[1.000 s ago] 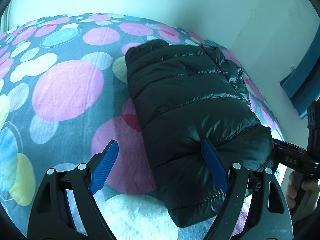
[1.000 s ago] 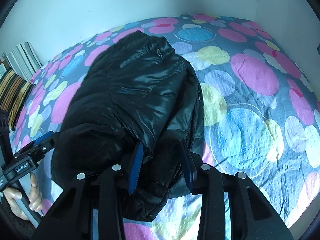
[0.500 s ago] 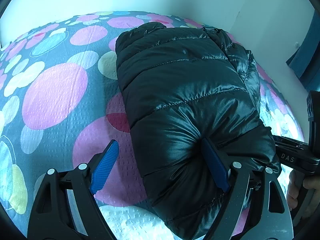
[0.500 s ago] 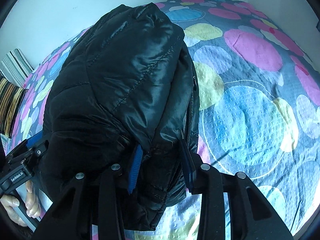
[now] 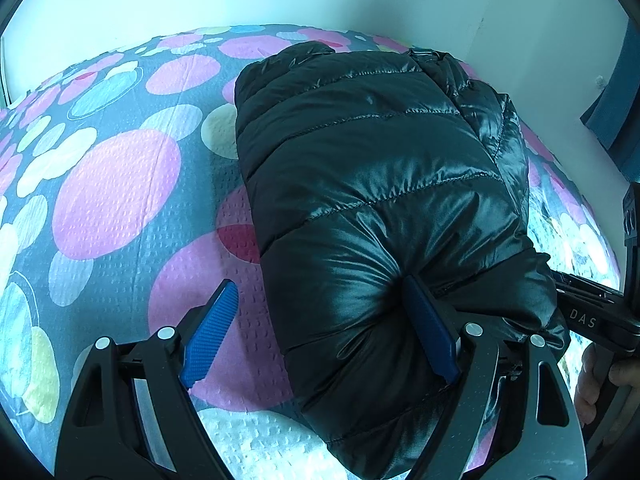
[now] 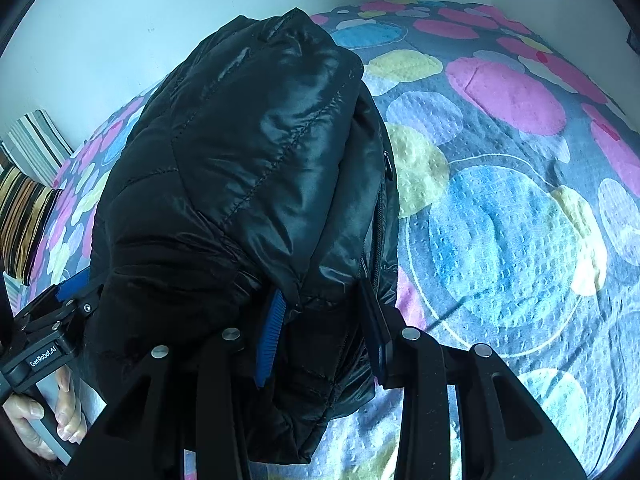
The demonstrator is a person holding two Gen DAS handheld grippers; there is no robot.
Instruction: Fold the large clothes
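A black quilted puffer jacket (image 5: pixel 380 184) lies folded into a thick bundle on the bed; it also fills the right wrist view (image 6: pixel 248 168). My left gripper (image 5: pixel 320 328) is wide open; its right finger presses into the jacket's near end and its left finger hangs over the bedspread. My right gripper (image 6: pixel 324 328) has its jaws closed on a thick fold of the jacket's near edge, by the zipper (image 6: pixel 376 232). Each gripper shows at the edge of the other's view.
The bedspread (image 5: pixel 116 184) is grey with pink, blue and yellow circles. White walls border the bed on the far sides. Striped cushions (image 6: pixel 24 184) lie at the left in the right wrist view. A blue panel (image 5: pixel 616 112) stands at the right.
The jacket's near end has come up and closer to both cameras, bulking higher. My right gripper kept its hold; my left gripper stayed open against the bundle.
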